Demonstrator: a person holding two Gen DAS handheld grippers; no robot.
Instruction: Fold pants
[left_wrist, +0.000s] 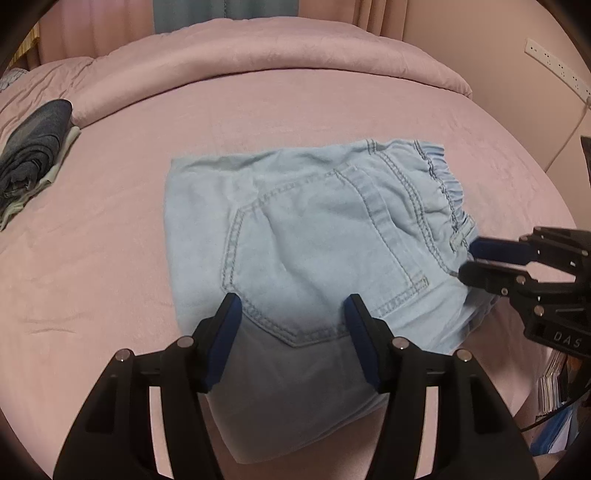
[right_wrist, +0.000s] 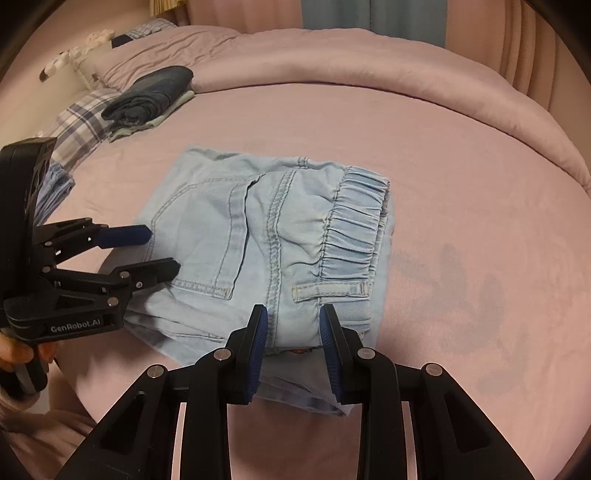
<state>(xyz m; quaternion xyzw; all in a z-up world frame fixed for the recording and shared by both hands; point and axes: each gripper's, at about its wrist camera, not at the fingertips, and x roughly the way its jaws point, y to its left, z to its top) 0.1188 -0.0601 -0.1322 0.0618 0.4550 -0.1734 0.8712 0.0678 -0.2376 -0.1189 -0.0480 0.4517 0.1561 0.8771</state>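
Light blue denim pants lie folded into a compact rectangle on the pink bed, back pocket up, elastic waistband to the right. They also show in the right wrist view. My left gripper is open and empty, hovering over the near edge of the pants; in the right wrist view it is at the pants' left edge. My right gripper is open and empty over the waistband corner; in the left wrist view it is beside the waistband.
A stack of folded dark jeans and pale clothes lies at the far left of the bed. A rolled pink duvet runs along the back. Plaid pillows lie at the left. A power strip hangs on the right wall.
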